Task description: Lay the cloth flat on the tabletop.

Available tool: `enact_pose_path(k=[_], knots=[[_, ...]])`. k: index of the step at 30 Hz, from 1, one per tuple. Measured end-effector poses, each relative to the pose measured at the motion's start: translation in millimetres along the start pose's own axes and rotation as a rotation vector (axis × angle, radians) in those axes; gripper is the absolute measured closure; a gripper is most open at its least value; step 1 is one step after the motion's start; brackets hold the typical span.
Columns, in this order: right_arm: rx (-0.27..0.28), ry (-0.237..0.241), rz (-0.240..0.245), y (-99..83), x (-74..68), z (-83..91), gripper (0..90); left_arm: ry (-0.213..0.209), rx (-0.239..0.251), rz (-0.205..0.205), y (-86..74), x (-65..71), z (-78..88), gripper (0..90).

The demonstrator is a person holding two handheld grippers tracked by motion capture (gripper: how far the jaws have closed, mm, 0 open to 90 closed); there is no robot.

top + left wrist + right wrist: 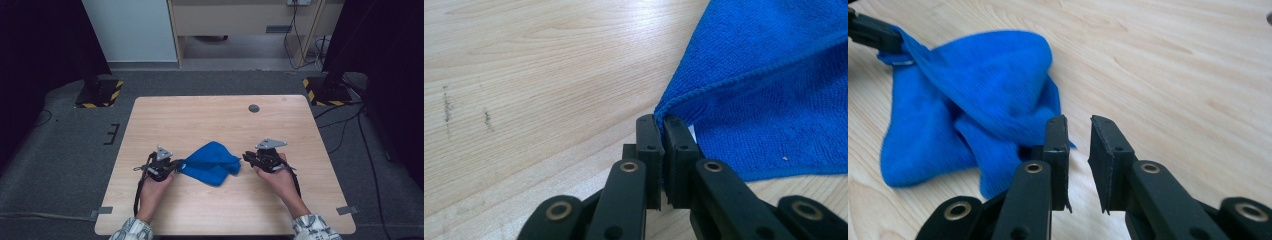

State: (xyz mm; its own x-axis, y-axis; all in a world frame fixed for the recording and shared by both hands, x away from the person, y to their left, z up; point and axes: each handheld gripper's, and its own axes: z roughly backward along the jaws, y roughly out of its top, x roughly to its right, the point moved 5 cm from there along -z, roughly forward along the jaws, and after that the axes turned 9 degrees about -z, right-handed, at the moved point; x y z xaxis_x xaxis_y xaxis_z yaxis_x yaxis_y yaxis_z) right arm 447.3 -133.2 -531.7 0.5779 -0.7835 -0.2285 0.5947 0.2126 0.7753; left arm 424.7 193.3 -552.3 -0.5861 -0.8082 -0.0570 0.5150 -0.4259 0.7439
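Observation:
A crumpled blue cloth (212, 162) lies on the wooden table (200, 120), a little nearer than its middle. My left gripper (179, 164) is at the cloth's left end and is shut on a hemmed corner. In the left gripper view the two jaws (663, 122) pinch that corner of the cloth (774, 90). My right gripper (245, 157) sits just right of the cloth. Its jaws (1079, 122) stand a small gap apart with nothing between them, and the cloth (983, 85) lies just beyond and to their left. The left gripper (868, 30) holds the far corner there.
A small dark round hole (254, 108) marks the far right part of the table. Grey tape pieces (347, 210) sit at the near corners. Two stands with yellow-black bases (99, 94) flank the table on the carpet. Bare wood surrounds the cloth.

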Motion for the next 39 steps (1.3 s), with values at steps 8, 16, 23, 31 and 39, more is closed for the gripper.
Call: enact_pose_path(k=[8, 16, 23, 31, 39], knots=[[-0.032, 0.009, 0.038, -12.3, -4.4, -5.3, 74.3, 0.006, 0.015, 0.026, -0.8, -7.9, 2.5, 86.3], [-0.064, -0.004, 0.095, -19.6, -13.6, -16.4, 65.6, 0.005, 0.026, 0.042, -1.4, -12.8, 4.4, 86.2], [-0.089, -0.010, 0.119, -23.2, -13.4, -19.8, 63.8, 0.003, 0.028, 0.045, -1.6, -13.2, 4.1, 86.1], [-0.081, -0.022, 0.136, -19.9, -11.7, -27.8, 61.4, -0.003, 0.028, 0.043, -1.4, -12.1, 3.4, 86.1], [-0.062, -0.003, 0.169, -11.1, -17.3, -36.6, 71.0, -0.010, 0.032, 0.046, -1.0, -11.4, 3.6, 86.0]])
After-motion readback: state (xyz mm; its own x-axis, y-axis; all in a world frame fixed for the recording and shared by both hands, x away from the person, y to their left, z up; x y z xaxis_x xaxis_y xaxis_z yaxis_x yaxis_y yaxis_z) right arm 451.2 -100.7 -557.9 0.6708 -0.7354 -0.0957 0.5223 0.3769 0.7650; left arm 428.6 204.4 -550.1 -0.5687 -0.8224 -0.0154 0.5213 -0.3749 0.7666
